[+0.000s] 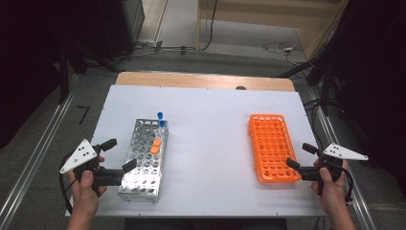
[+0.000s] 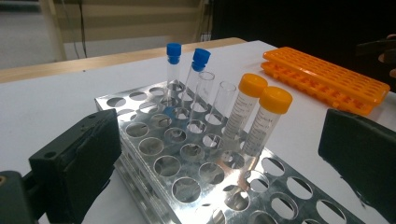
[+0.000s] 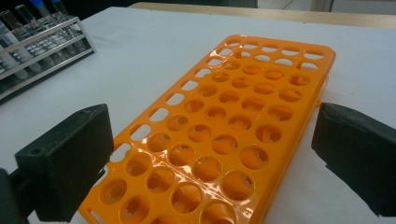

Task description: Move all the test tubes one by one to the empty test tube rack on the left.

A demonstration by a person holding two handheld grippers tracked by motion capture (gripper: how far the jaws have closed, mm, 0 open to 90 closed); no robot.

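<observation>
White tabletop (image 1: 210, 143), perforated metal rack (image 1: 143, 158), orange plastic rack (image 1: 272, 146)

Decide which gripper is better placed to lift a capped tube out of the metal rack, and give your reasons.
Left. The left gripper sits open right beside the metal rack, facing the orange-capped tubes. The right gripper, also open, is across the table at the orange rack.

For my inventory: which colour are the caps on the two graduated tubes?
Orange caps, clearest in the left gripper view.
</observation>
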